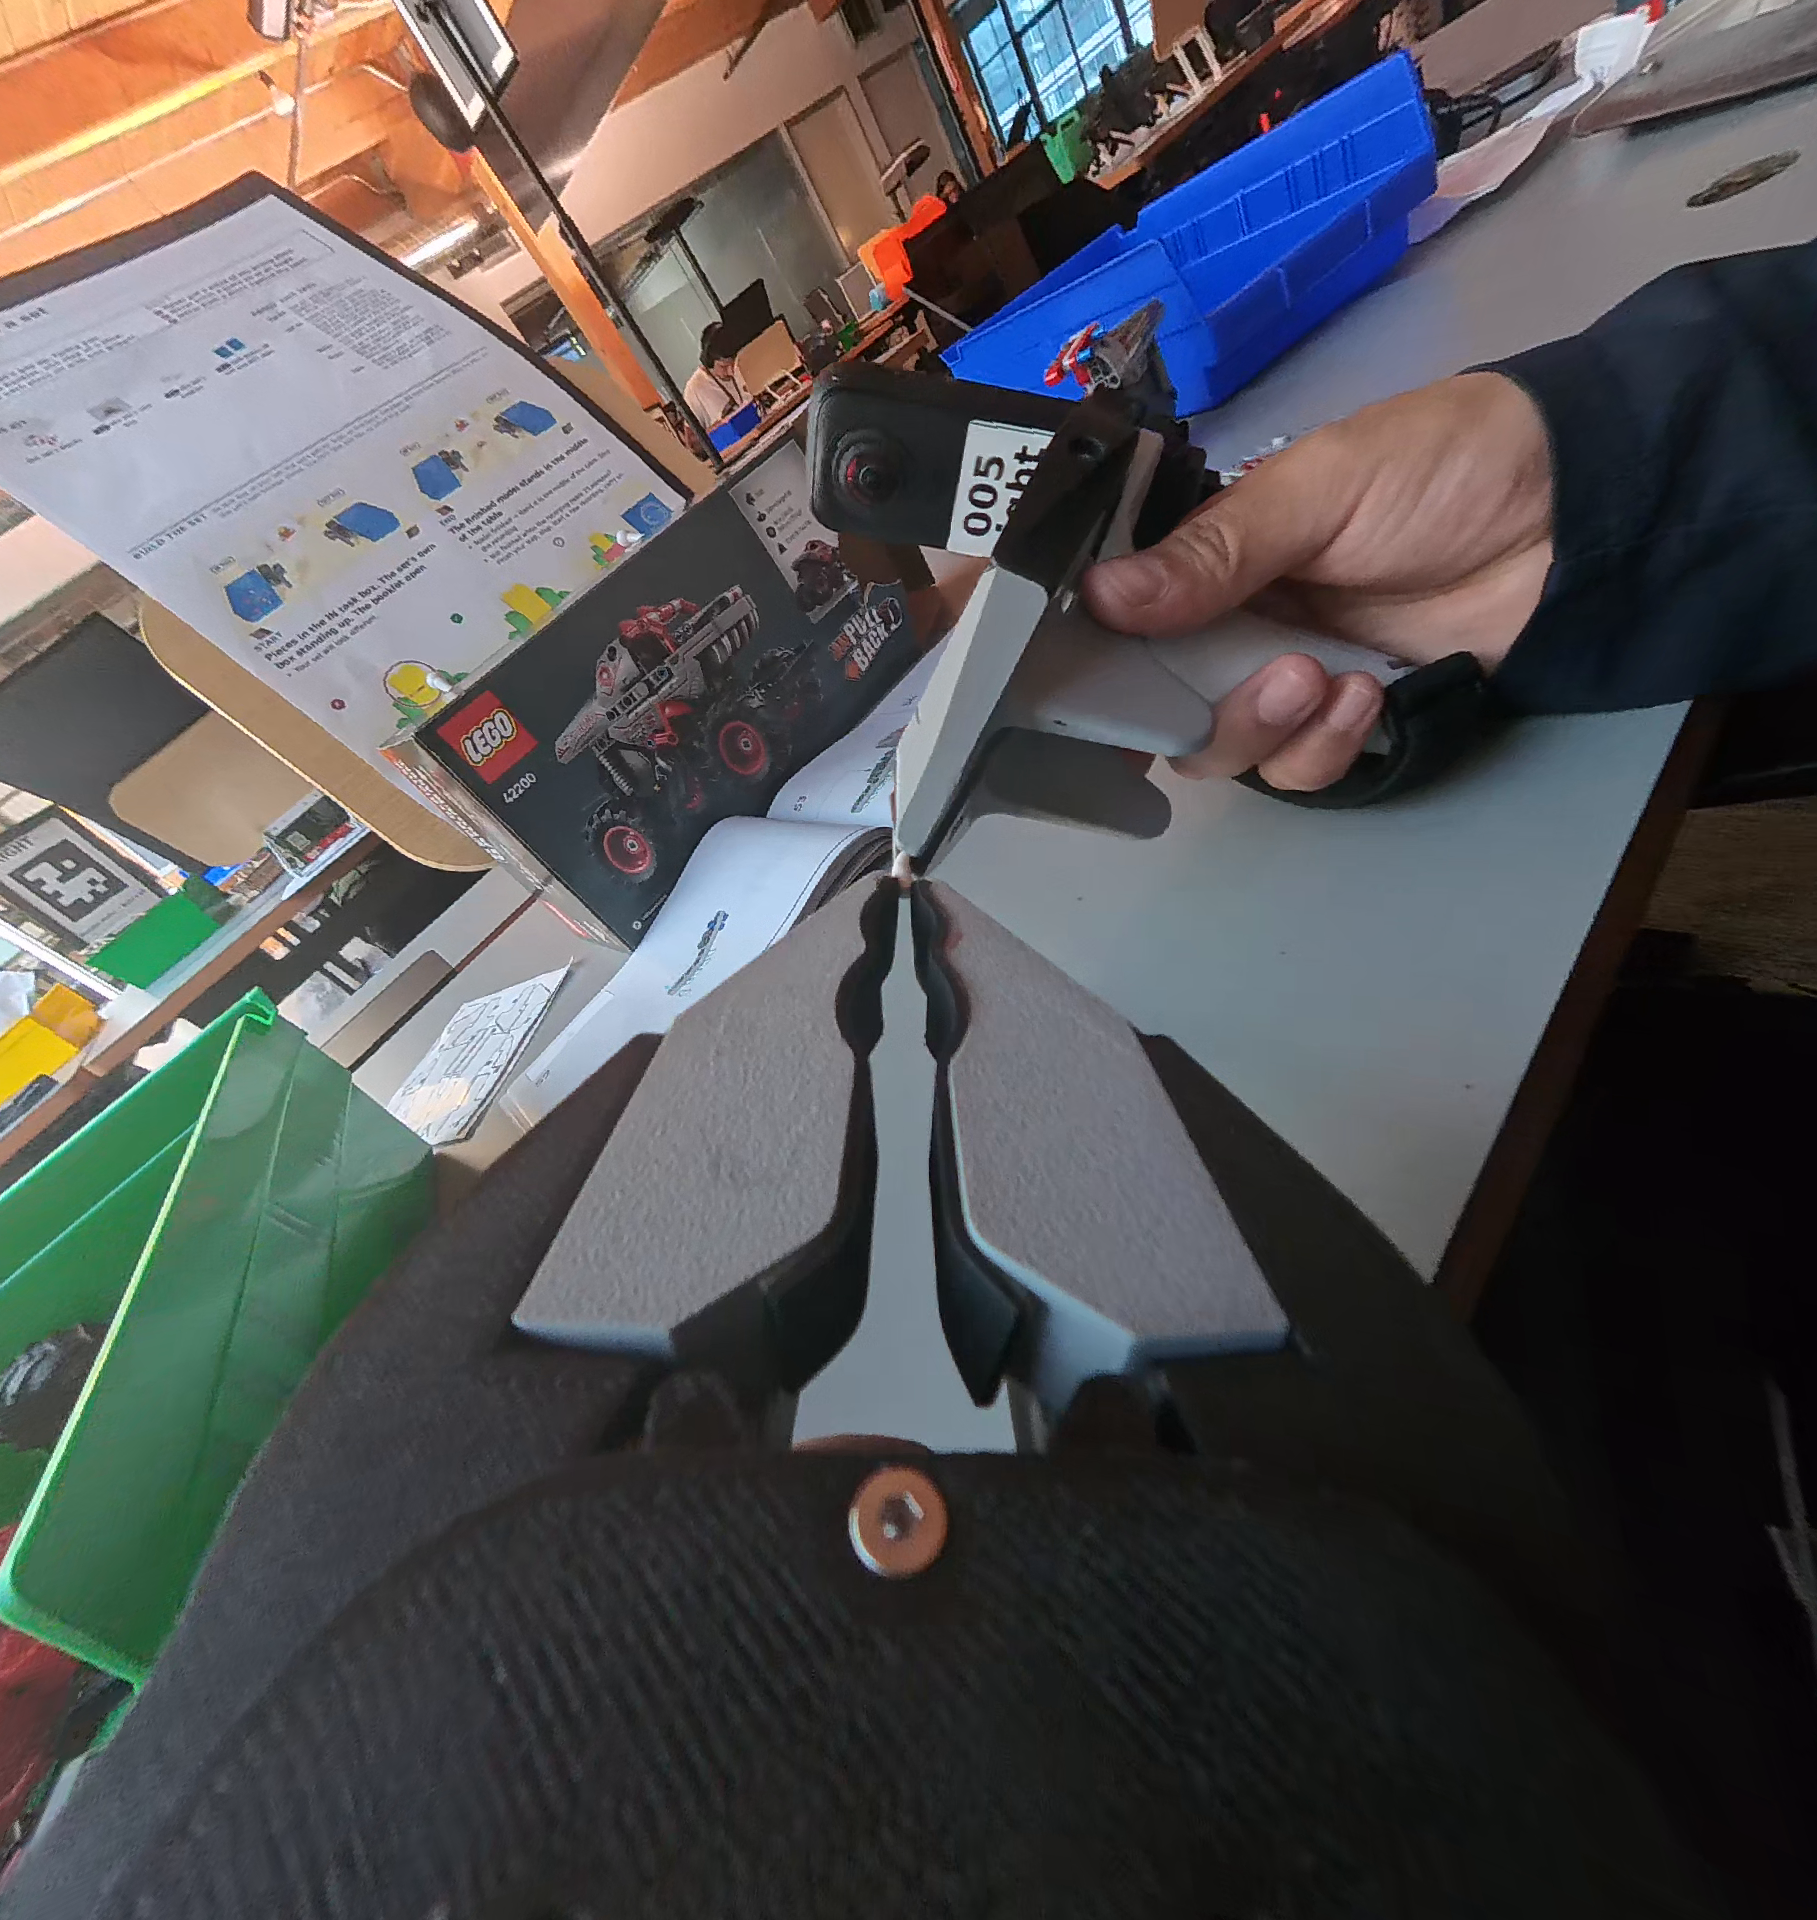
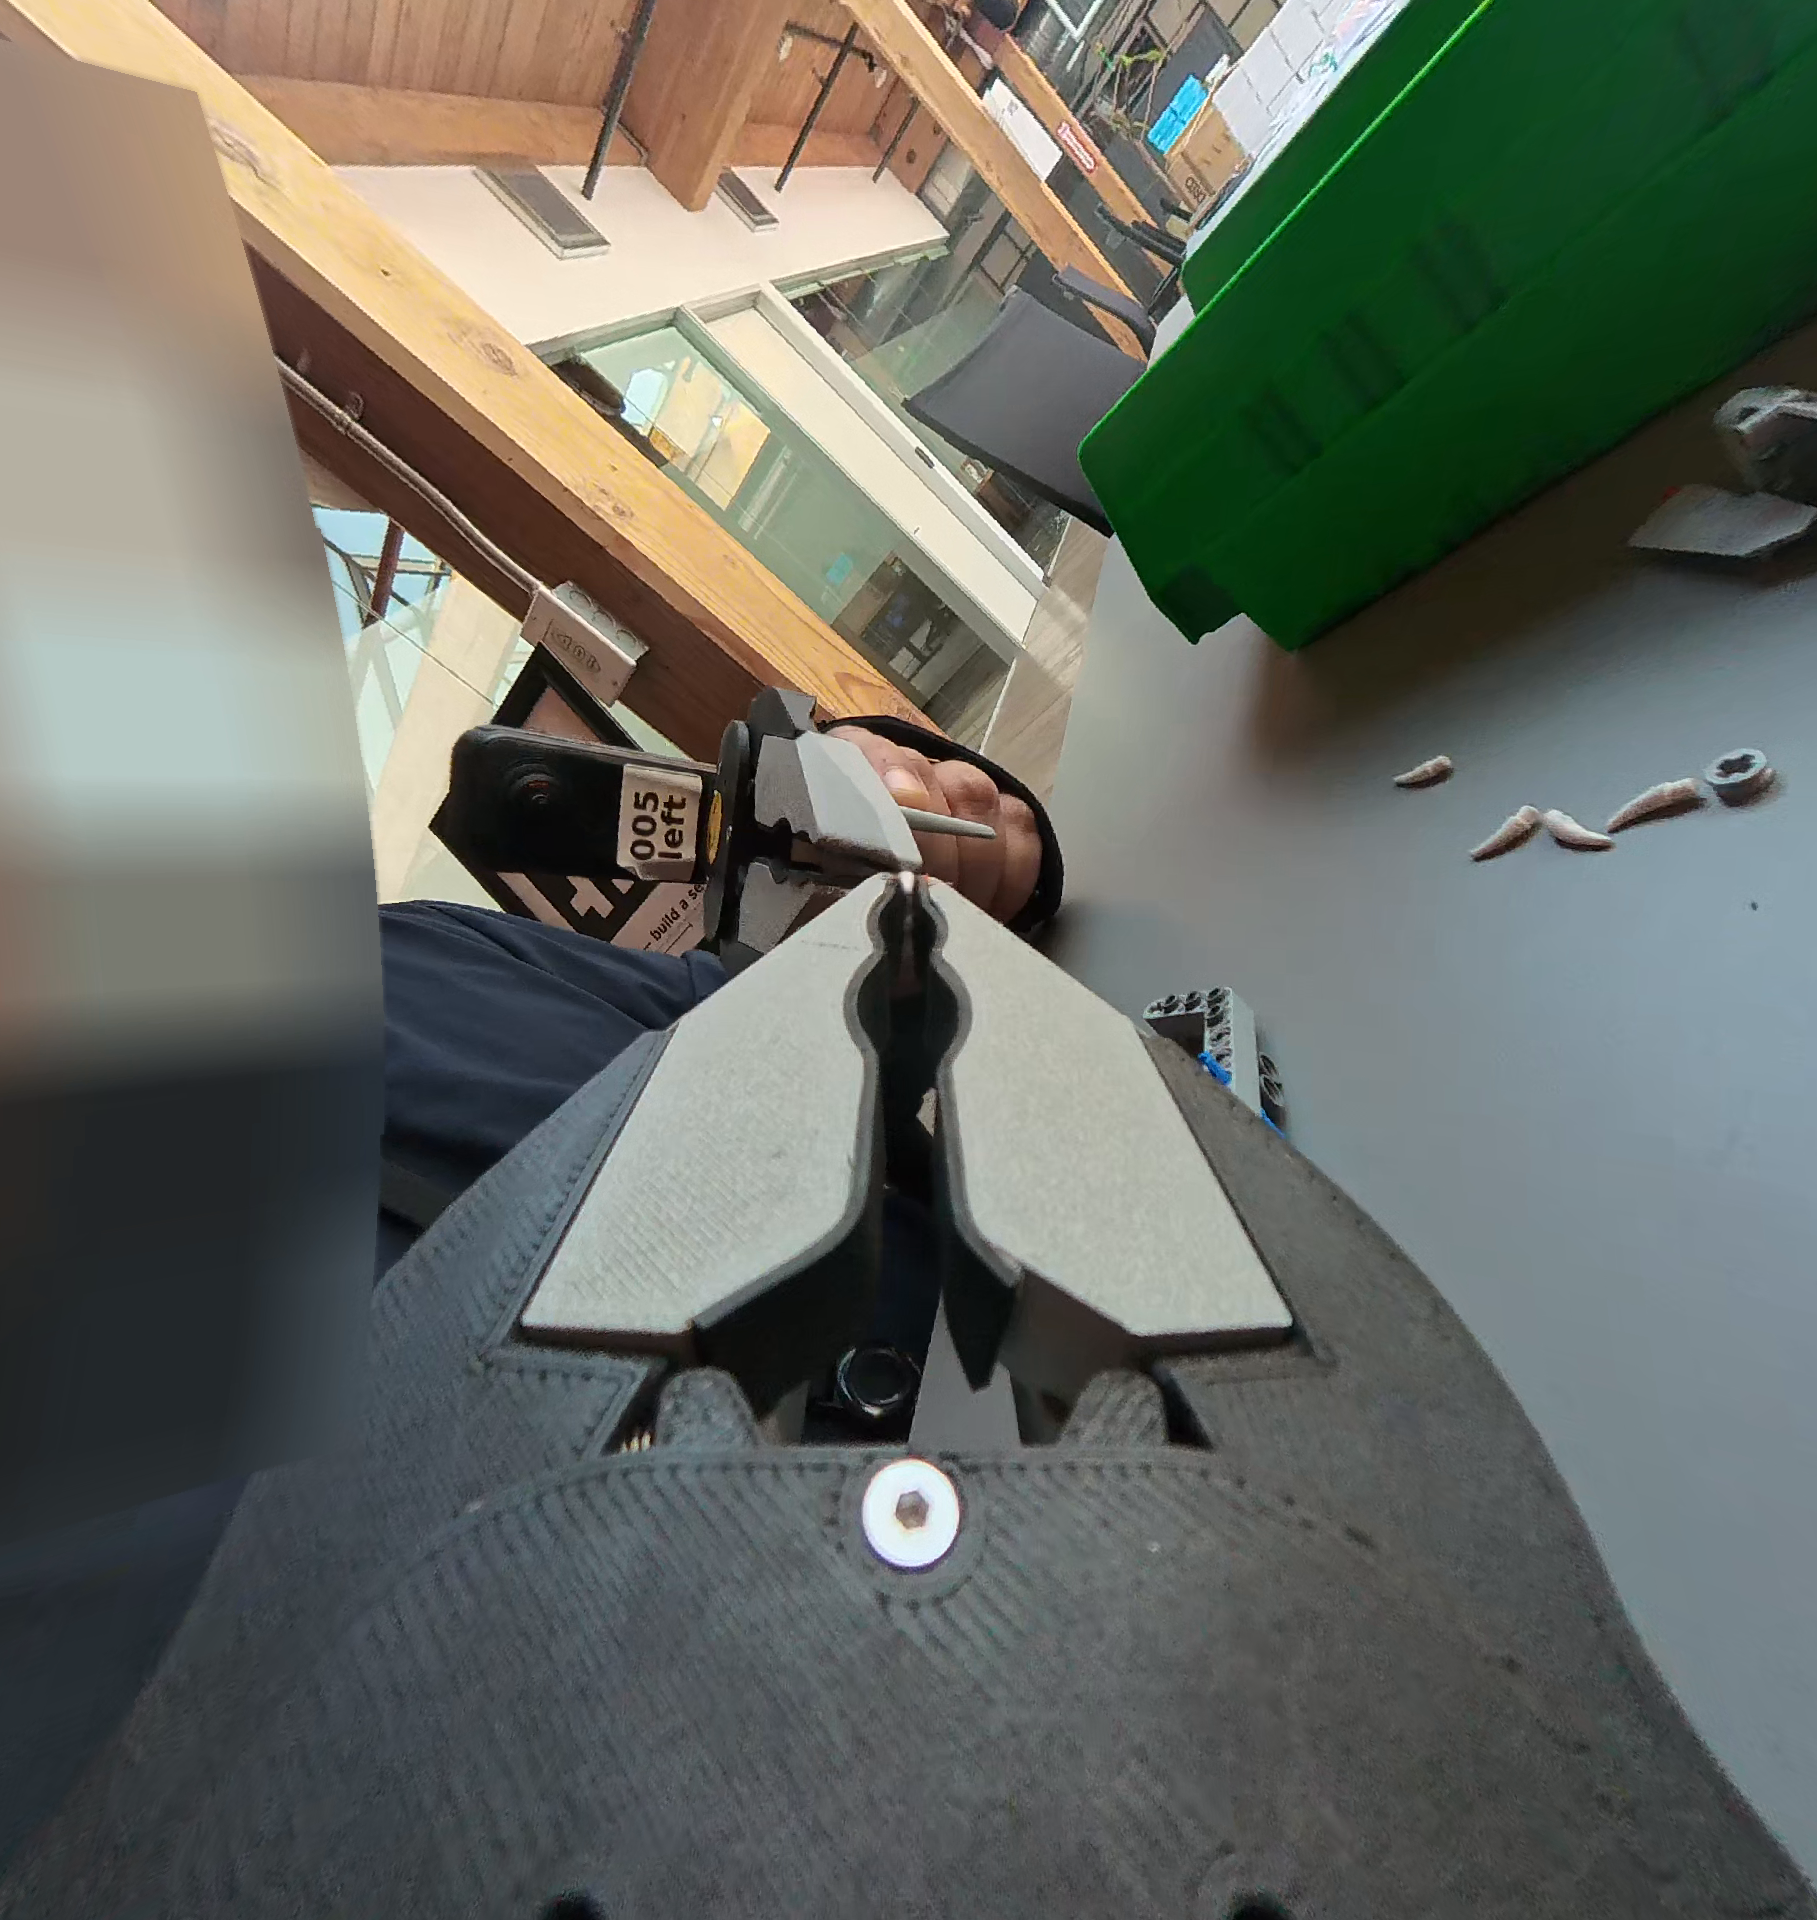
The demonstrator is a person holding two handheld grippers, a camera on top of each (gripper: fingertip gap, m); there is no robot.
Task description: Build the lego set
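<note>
A tiny pale piece (image 1: pixel 902 873) is being pinched right where the two tools meet above the grey counter (image 1: pixel 1299 987), and it looks like it's being shared or passed: the left gripper (image 1: pixel 902 896) is being held nearly fully closed with just a sliver of that whitish bit caught at the tips, and the right gripper (image 2: pixel 909 885) is likewise being squeezed almost shut on what seems to be the same piece. Which one is truly carrying the load can't be told. A thin grey axle (image 2: pixel 951 824) is being seen poking out past the left tool in the right wrist view, though what it's attached to is being hidden. The piece is probably going to handle as very light, stiff and slick plastic, so it's likely best taken across its flat sides, close to the tips, or it could be flicked away. More pale tooth-shaped pieces (image 2: pixel 1538 826) and a small grey ring (image 2: pixel 1739 774) are being left loose on the counter, near the green bin (image 2: pixel 1455 343). The set box (image 1: pixel 655 727) and open booklet (image 1: pixel 779 883) are being kept behind, with the blue bin (image 1: pixel 1247 270) farther back. The pinched piece's actual shape is being mostly covered by the jaws.
</note>
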